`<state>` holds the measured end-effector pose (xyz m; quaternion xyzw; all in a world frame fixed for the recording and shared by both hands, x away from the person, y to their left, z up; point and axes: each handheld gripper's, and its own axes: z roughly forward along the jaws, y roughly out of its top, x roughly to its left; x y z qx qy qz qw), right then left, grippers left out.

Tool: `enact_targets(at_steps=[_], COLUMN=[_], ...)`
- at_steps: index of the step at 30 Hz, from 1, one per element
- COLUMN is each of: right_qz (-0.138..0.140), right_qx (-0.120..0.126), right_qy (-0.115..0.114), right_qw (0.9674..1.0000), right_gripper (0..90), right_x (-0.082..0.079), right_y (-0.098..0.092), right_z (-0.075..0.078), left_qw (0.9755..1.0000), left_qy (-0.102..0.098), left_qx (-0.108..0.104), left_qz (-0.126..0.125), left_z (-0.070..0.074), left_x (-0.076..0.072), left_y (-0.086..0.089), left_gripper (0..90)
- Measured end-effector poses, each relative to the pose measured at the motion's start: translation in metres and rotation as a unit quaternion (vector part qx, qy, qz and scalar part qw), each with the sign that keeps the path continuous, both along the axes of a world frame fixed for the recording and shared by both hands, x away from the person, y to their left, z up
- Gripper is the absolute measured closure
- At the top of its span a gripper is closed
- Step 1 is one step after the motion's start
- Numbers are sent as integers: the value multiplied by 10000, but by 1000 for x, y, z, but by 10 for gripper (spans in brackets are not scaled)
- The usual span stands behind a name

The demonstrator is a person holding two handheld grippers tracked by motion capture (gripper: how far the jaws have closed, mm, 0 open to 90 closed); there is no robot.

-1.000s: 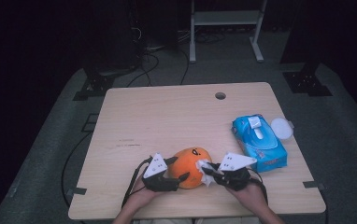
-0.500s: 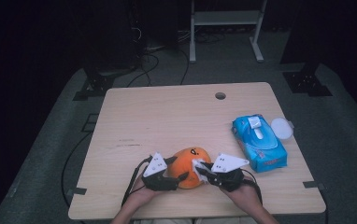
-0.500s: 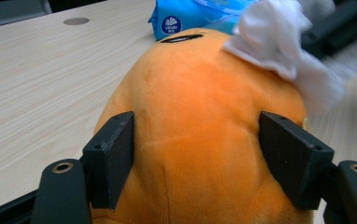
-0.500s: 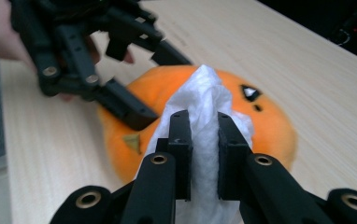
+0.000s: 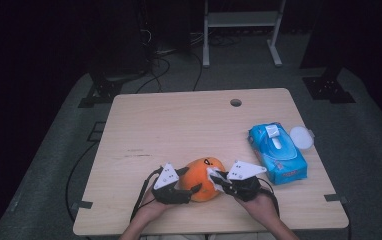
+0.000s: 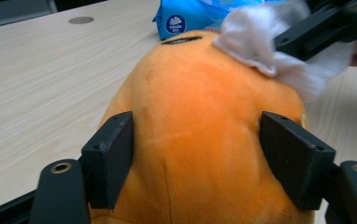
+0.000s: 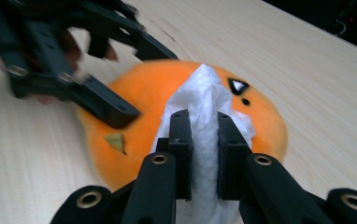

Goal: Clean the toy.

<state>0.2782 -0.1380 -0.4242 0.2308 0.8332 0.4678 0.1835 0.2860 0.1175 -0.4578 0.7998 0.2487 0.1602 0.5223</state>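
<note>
Two grippers work at the near edge of the pale wooden table (image 5: 179, 125), on one toy. At the left of the high view, the left gripper (image 5: 191, 182) has its jaws set against both flanks of the round orange plush toy (image 5: 204, 177); in the left gripper view the black pads (image 6: 111, 156) press into the soft fabric on either side, so the toy (image 6: 200, 130) is clamped. It rests on the tabletop near the front edge, between the two hands, its small black face marking turned toward the far side. Just right of the toy, the right gripper (image 5: 218, 179) has its jaws squeezed together on a crumpled white tissue (image 7: 204, 112), which lies against the toy's upper surface (image 7: 148, 98). Farther right, well apart from the toy, lies a blue soft pack of wipes (image 5: 277, 152), with a round white lid (image 5: 301, 136) just beside its far corner.
</note>
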Motion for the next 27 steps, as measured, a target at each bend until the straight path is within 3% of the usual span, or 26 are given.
enact_targets(at_steps=[2, 4, 6, 9, 11, 13, 15, 17, 21, 23, 24, 25, 27], right_qz=[-81, -161, -224, -211, -198, -44, 154, 168, -126, -251, -262, -251, 43], right_qx=[-10, 29, 67, 193, 160, -13, -65, -104, -11, 50, 8, -18, -22], right_qy=[56, 125, 157, 244, 144, -97, -178, -203, -81, 12, -47, -83, -118], right_qw=[10000, 9998, 9996, 9993, 9996, 9999, 9997, 9996, 9999, 9997, 9996, 9996, 9999], right_gripper=[790, 789, 789, 789, 791, 791, 791, 792, 792, 792, 792, 792, 792], right_x=[4, 4, 5, 7, 1, -10, -16, -14, -1, 0, -2, -5, -14], right_y=[-6, -9, -13, -14, -6, 6, 14, 15, -3, -8, -8, -5, 4], right_z=[-5, -7, -7, -8, -6, -4, -3, -1, -3, -4, -4, -3, -1], left_qw=[9999, 9999, 9997, 9995, 9993, 9988, 9989, 9992, 9996, 9997, 9997, 9996, 9998], left_qy=[27, -73, -105, -121, -122, -184, -155, -119, -102, -72, -74, -89, -61], left_qx=[45, 128, 183, 290, 354, 461, 442, 371, 249, 225, 224, 223, 136], left_qz=[91, -58, -79, -46, 16, 31, 64, 97, 101, 87, 100, 123, 139], left_z=[6, 12, 13, 10, 7, 4, 3, 4, 4, 4, 4, 3, 2], left_x=[-3, -9, -14, -14, -10, -8, -5, -4, -3, -1, -1, 0, 1], left_y=[-3, -6, -6, -2, 0, 2, 6, 7, 4, 4, 3, 3, 3], left_gripper=[243, 195, 197, 271, 326, 348, 361, 372, 377, 377, 376, 376, 372])
